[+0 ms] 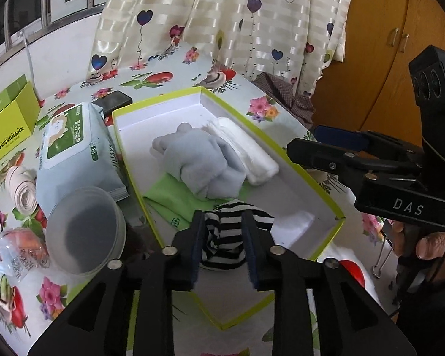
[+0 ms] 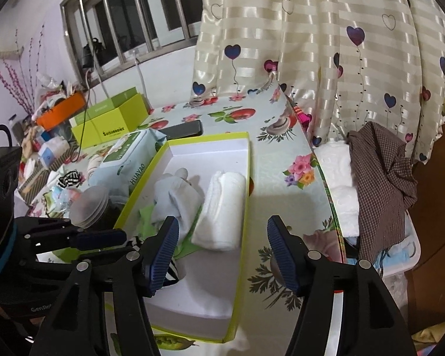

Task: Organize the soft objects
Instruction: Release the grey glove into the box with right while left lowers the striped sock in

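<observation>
readable writing: "suishangnx" on the lime green carton (image 1: 10, 118) at the desk's far left, "huayao" on the outer wall of the shallow lime-edged box (image 1: 127, 136), "das" on the body of the right tongs (image 1: 320, 144), "60" on the wet wipes pack (image 1: 74, 151) lying just beside the box's left wall; chinese print on the pack too small to read

striped sock bundle (image 1: 232, 231), black and white, sits at the near end of the box, its long axis running roughly along the left tongs (image 1: 224, 237) toward the camera; it lies between the two pads, and a gap shows on the right side, so the tongs look partly spread and not pinching it; whether the left pad touches, cannot tell

box's long axis runs away from the camera toward the curtain (image 1: 222, 23). inside: grey fleece bundle (image 1: 198, 163) in the middle, white rolled cloth (image 1: 246, 148) touching its right side and lying along the box's long axis, green cloth (image 1: 175, 198) flat under the grey one, striped bundle nearest

right tongs are spread wide with nothing between them, over the desk (image 2: 281, 178) beside the box's right wall

frosted round tub (image 1: 85, 231) stands near the box's left wall; its contents cannot be told
</observation>
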{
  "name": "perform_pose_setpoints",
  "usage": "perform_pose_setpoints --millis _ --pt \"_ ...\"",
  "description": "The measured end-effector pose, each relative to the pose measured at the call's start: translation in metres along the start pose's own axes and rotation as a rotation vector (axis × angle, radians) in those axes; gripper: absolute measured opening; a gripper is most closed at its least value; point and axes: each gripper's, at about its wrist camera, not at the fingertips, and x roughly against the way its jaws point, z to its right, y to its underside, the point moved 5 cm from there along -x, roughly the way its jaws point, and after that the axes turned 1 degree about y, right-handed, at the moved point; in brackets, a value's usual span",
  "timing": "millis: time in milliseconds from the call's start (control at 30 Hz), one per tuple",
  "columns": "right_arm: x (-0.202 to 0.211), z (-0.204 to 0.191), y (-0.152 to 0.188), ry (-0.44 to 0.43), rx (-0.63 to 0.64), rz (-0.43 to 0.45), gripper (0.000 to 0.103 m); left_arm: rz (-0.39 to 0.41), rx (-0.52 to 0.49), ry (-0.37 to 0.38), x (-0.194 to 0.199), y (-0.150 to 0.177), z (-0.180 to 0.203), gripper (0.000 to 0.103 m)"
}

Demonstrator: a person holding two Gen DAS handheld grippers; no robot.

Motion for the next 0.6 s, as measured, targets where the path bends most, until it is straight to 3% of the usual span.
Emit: perform_pose_setpoints --millis 600 --pt "0.036 -0.041 -0.001 0.021 0.105 0.033 0.071 0.107 0.023 0.014 0.053 0.002 -0.001 0.034"
